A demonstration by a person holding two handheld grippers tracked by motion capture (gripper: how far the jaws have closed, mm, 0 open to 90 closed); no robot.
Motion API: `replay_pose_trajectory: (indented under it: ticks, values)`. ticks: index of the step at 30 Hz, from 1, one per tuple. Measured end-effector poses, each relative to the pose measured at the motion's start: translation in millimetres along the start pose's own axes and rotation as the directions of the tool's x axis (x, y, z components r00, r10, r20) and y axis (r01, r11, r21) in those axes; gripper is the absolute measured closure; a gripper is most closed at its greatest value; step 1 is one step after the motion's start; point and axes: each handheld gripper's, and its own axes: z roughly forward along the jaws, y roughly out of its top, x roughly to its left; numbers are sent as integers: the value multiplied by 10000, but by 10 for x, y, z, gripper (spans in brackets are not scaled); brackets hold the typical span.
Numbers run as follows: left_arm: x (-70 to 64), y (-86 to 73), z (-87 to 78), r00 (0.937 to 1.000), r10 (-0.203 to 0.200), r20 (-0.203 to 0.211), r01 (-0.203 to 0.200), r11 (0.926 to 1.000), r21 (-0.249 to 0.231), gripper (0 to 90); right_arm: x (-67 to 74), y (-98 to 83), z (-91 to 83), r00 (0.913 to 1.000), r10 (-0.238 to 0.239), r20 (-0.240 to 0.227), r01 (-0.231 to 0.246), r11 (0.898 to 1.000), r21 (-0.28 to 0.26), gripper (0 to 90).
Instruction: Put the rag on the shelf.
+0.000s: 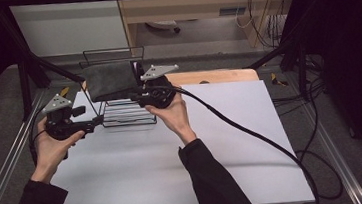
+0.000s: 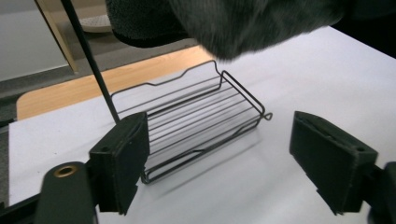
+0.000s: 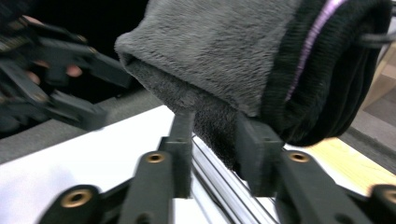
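While my right hand-held gripper (image 3: 212, 154) loosely grasps the grey towel (image 3: 219, 56) above the wire rack (image 2: 196, 119), my left hand-held gripper (image 2: 215, 163) hangs released, to lower it in.

A white counter (image 1: 174, 153) carries the scene, with a strip of bare wood (image 1: 216, 76) showing along its far edge. Directly on it stands 1 black wire rack (image 1: 127, 114), near the far left part of the white surface.
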Motion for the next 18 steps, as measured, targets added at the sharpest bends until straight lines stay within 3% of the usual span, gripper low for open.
replay_pose_trajectory:
  ticks: [5, 11, 14, 18]
  values:
    - [-33, -50, 14, 10000, 36, 67, -37, 9998, 171, 132, 81, 83, -180, 10000, -70, -64, 69, 9998, -172, 459]
    - [-79, -134, 5, 9996, -74, 258, 70, 9999, 147, 104, 104, 124, -385, 9991, -269, 318, 267, 9996, 66, 328]
    - [-109, -200, 14, 9993, -143, 353, 137, 9997, 187, 95, 82, 93, -479, 9997, 153, 175, -152, 9999, -49, 261]
    - [-145, -282, 30, 9988, -166, 455, 153, 9995, 279, 90, 22, -4, -622, 9978, 280, 598, -286, 9996, 87, 169]
